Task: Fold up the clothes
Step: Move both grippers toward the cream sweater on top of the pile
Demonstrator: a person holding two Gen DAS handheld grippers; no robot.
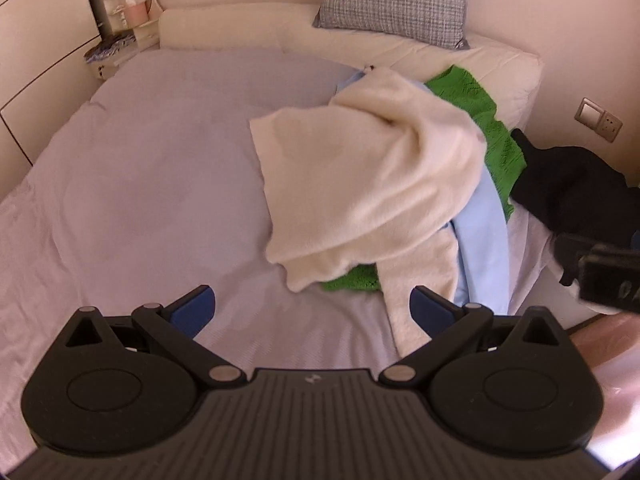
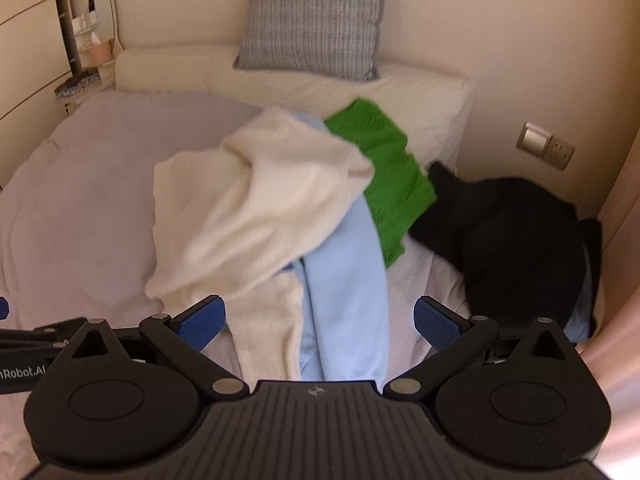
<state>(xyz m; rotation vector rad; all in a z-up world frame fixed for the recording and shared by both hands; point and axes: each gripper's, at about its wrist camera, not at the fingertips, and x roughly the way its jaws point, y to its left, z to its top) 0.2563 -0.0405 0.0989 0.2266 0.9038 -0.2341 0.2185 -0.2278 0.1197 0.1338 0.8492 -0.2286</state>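
On the bed (image 1: pixel 140 168), the cream garment (image 2: pixel 256 208) trails between the right gripper (image 2: pixel 320 322)'s wide-spread fingers; the left gripper (image 1: pixel 312 310) gapes wide just beside it, holding nothing.

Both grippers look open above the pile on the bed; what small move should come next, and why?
Probably lower the right gripper onto the cream garment and close on its near strip. It lies on top of the light blue garment and green knit, so it likely has to come off first. Both it and the left gripper are open and hold nothing.
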